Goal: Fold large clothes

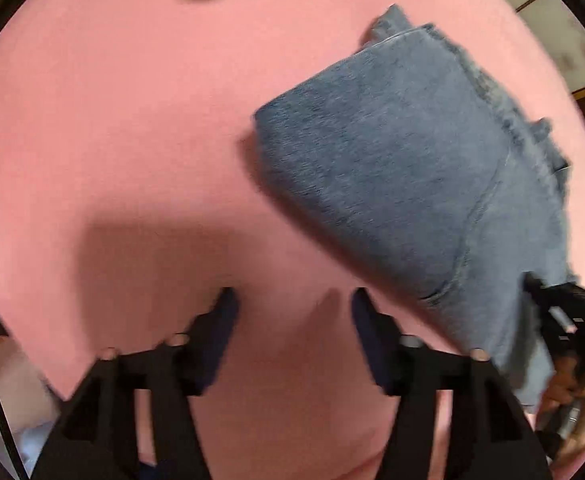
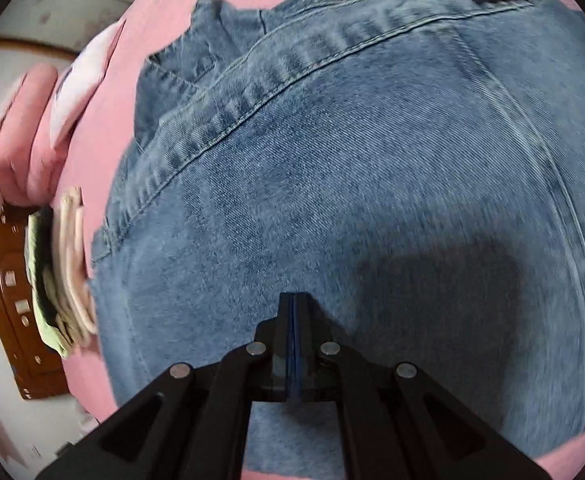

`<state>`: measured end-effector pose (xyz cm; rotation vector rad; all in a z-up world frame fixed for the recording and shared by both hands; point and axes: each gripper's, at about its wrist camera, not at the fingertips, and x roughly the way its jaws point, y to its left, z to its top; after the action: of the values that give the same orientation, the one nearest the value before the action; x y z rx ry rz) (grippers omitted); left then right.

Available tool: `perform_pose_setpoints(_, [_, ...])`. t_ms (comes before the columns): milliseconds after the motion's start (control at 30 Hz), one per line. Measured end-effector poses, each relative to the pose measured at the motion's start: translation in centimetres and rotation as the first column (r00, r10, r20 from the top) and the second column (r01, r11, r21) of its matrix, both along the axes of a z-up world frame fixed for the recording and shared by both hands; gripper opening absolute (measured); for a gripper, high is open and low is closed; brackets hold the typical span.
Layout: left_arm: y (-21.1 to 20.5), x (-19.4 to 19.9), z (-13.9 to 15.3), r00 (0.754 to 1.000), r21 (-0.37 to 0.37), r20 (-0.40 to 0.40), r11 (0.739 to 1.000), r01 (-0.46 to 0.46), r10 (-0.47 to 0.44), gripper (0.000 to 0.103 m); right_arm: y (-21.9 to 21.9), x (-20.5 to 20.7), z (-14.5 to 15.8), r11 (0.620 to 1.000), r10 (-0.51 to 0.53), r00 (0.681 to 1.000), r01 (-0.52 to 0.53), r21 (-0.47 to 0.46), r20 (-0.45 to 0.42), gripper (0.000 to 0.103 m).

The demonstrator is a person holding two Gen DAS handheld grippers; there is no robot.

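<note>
Mostly the two views show folded blue jeans (image 1: 404,184) lying on a pink bed sheet (image 1: 132,140). From the left wrist camera the jeans fill the right half of the frame, smeared by motion blur, with a frayed hem along their upper right edge. The left gripper (image 1: 294,300) stands at the bottom centre with its jaws apart and only pink sheet between them, clear of the denim. At the lower right edge the right gripper (image 1: 552,304) is a dark blur against the jeans' corner, with part of a hand (image 1: 572,388) below it, cut off by the lens rim.

From the right wrist camera the denim fills nearly the whole frame, so its outline is cut off at the right and bottom. The right gripper's jaws are pressed together at the bottom centre, nothing visible between them; whether their tips touch the cloth cannot be told. At the left edge a stack of pale folded clothes (image 2: 66,272) lies on the sheet, blurred, beside a brown wooden piece (image 2: 12,300) that is hard to identify.
</note>
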<state>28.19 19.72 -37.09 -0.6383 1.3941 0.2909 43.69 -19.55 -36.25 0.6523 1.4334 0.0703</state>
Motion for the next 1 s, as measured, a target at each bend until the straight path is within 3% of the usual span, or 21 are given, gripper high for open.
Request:
perform_pose_setpoints(100, [0.6,0.2,-0.5,0.998,-0.109,0.058,0.994,-0.022,0.028,0.078,1.1,0.7,0.4,0.998,0.049,0.999,-0.049,-0.045,-0.011,0.000])
perform_pose_setpoints(233, [2.2,1.1,-1.7,0.989,-0.206,0.104,0.975,-0.082,0.105,0.079,3.2,2.0,0.8,0.986,0.100,0.995,-0.100,-0.133,-0.009,0.000])
perform_pose_setpoints(400, [3.5,2.8,-3.1,0.973,-0.320,0.146,0.939,-0.123,0.177,0.078,3.0,1.9,0.9,0.991,0.067,0.998,-0.065,-0.116,0.009,0.000])
perform_pose_setpoints(533, [3.6,5.5,-3.5,0.976,-0.336,0.163,0.938,-0.085,0.146,0.069,2.3,1.6,0.7,0.994,0.036,0.999,-0.035,-0.099,0.005,0.000])
perform_pose_setpoints(700, [4.3,5.9,-4.5,0.968,-0.383,0.148,0.914,-0.131,0.201,0.060,1.5,1.1,0.7,0.997,-0.006,1.000,0.008,-0.079,0.015,0.000])
perform_pose_setpoints(767, [4.6,6.1,-4.8,0.967,-0.390,0.135,0.909,-0.149,0.216,0.052,1.2,0.9,0.7,0.998,-0.023,1.000,0.024,-0.065,0.021,0.000])
perform_pose_setpoints(800, [4.5,6.1,-4.8,0.966,-0.389,0.139,0.909,-0.150,0.219,0.043,1.0,0.8,0.7,0.998,-0.030,0.999,0.031,-0.058,0.024,0.000])
perform_pose_setpoints(933, [4.4,5.0,-3.7,0.935,-0.385,0.210,0.903,-0.190,0.286,0.021,-0.2,0.1,0.6,0.998,-0.063,0.997,0.064,-0.008,0.041,0.000])
perform_pose_setpoints(1000, [3.6,4.5,-2.2,0.913,-0.358,0.285,0.916,-0.180,0.291,0.016,-0.6,-0.3,0.6,0.997,-0.075,0.996,0.074,0.006,0.057,0.000])
